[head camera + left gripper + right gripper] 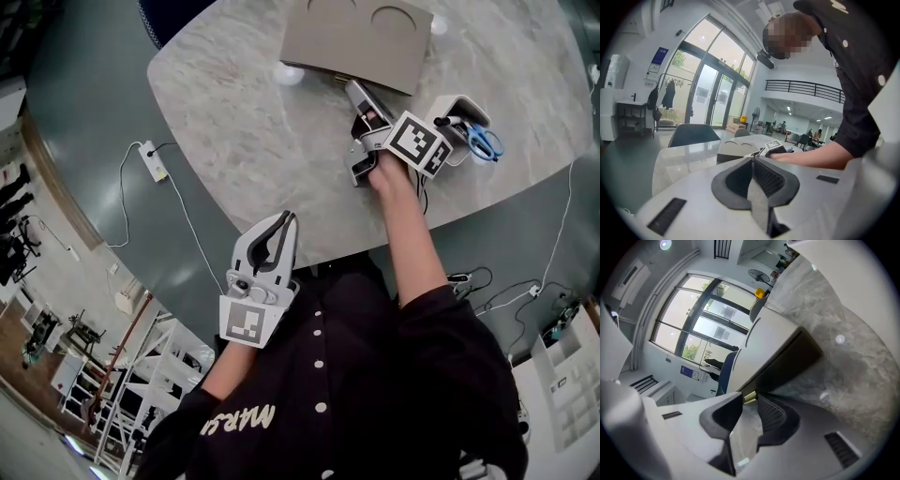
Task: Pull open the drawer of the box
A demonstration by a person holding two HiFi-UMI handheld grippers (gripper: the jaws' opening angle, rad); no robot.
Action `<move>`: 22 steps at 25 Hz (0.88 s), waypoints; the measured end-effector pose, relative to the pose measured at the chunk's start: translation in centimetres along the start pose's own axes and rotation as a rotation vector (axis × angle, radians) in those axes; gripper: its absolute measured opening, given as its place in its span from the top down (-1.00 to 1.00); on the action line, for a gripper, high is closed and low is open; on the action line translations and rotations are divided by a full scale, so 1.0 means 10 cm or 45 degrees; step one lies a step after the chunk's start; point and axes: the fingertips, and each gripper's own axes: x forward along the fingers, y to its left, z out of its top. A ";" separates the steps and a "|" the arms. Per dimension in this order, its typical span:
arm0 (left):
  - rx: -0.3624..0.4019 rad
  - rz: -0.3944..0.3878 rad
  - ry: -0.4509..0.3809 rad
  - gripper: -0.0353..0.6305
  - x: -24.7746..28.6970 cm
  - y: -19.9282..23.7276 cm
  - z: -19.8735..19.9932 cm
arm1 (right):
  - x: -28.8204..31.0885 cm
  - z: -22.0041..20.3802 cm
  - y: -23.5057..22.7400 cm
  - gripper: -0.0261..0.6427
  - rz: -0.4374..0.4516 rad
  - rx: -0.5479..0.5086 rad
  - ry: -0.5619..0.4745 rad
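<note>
The flat grey-brown box (356, 37) lies on the far side of the marble table (234, 122), its dark drawer front (787, 364) flush with the box. My right gripper (352, 87) points at that front. In the right gripper view a small yellow pull tab (750, 397) spans the narrow gap between the jaws, and the right gripper (746, 398) is shut on it. My left gripper (286, 217) hangs off the near table edge, well short of the box. Its jaws meet with nothing between them, so the left gripper (752, 161) is shut.
A white holder with blue scissors (483, 141) stands right of my right hand. On the floor to the left lie a power strip (153, 161) and its cable. A dark chair (169, 19) stands beyond the table's far left corner.
</note>
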 end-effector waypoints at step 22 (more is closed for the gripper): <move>0.010 0.029 0.014 0.82 -0.07 0.03 -0.05 | 0.00 -0.06 -0.08 0.84 0.030 0.176 -0.023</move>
